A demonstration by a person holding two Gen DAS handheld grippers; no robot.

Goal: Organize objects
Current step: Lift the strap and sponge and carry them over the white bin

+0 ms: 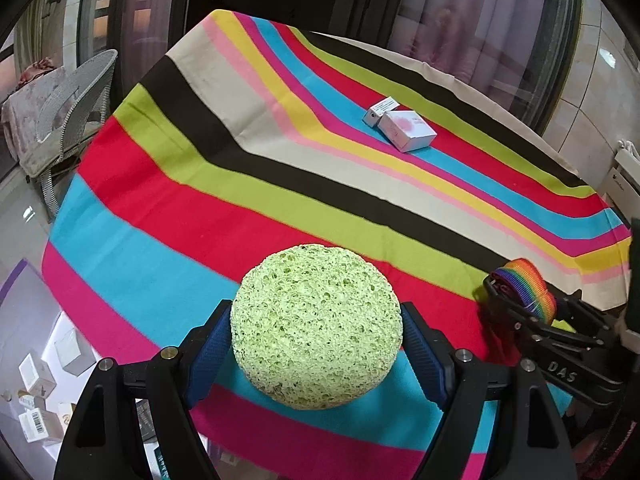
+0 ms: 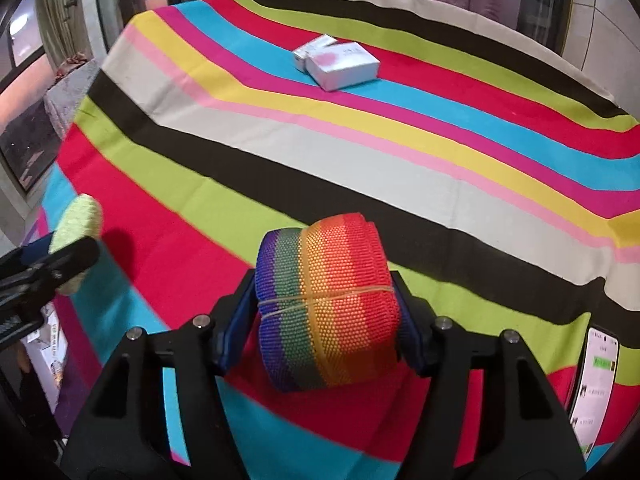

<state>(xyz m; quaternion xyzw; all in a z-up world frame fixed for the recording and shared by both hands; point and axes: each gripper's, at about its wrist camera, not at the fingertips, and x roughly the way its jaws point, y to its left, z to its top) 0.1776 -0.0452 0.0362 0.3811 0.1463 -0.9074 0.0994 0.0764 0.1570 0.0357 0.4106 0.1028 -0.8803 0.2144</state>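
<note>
Our left gripper (image 1: 316,344) pinches the green sponge (image 1: 316,326); our right gripper (image 2: 320,316) clamps the rainbow webbing roll (image 2: 326,304), whose rubber band could slip.

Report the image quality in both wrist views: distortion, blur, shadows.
Left wrist view: strong fisheye bending of the striped cloth, dark vignette corners, green sponge sharp. Right wrist view: same curvature, rainbow strap roll sharp, sponge at left edge blurred with a shadow beside it on the cloth; phone screen glows at right.

"DAS" on the right gripper (image 1: 516,300) arm
</note>
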